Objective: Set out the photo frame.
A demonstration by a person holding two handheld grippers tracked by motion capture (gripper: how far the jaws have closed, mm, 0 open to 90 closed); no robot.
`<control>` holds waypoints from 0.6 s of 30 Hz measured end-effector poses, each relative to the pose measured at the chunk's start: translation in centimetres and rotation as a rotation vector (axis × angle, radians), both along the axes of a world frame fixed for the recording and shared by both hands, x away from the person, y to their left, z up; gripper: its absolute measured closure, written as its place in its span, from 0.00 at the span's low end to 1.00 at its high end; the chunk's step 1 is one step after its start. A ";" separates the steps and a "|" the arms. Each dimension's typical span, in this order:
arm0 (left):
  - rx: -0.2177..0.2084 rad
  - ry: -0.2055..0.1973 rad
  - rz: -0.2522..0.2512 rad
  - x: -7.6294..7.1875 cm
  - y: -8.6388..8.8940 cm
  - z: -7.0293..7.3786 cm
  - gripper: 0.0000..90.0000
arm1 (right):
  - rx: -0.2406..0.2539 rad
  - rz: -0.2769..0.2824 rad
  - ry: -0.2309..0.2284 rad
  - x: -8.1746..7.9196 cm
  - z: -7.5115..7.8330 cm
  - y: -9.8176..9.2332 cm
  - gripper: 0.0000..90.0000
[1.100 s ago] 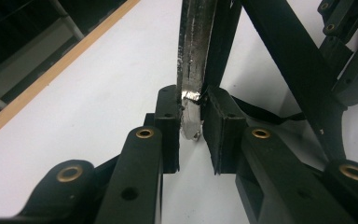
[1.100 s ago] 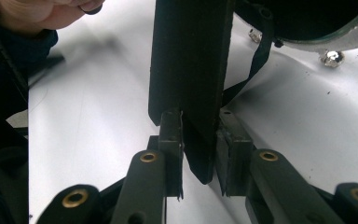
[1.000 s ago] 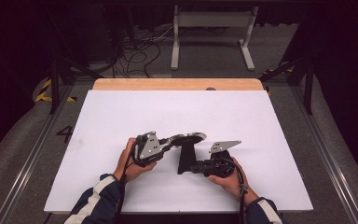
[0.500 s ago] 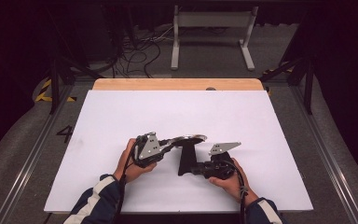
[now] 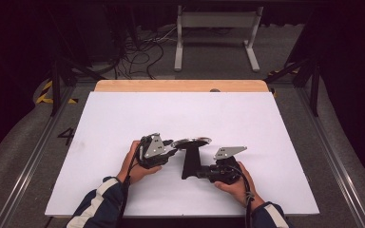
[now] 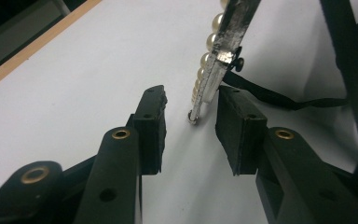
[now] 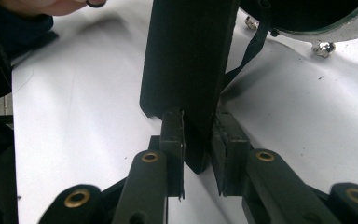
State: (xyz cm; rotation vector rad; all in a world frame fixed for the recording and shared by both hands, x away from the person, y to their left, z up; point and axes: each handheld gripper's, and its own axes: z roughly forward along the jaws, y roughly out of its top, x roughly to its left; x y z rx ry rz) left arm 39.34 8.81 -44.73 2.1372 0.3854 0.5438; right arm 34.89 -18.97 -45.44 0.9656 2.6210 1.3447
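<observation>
A round silver-rimmed frame edged with pearl beads (image 5: 191,141) is held off the white table. Its flat black prop leg (image 5: 189,161) slants down beneath it.

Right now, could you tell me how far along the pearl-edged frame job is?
Done: stand hinged away from the frame. In hand: right gripper clamps the stand; left gripper has just been opening, frame rim between its jaws. Left: probably setting it upright.

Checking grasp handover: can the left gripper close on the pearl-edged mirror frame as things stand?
Probably yes. The left gripper has just been opening, and the mirror frame edge sits between its pads, which stand clear of it, nothing blocking. The right gripper holds the black stand steady.
</observation>
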 end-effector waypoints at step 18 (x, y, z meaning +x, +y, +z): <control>0.005 0.041 -0.005 0.7 -0.6 -0.8 0.70 | -0.062 -0.060 -0.085 -1.3 1.2 -0.6 0.95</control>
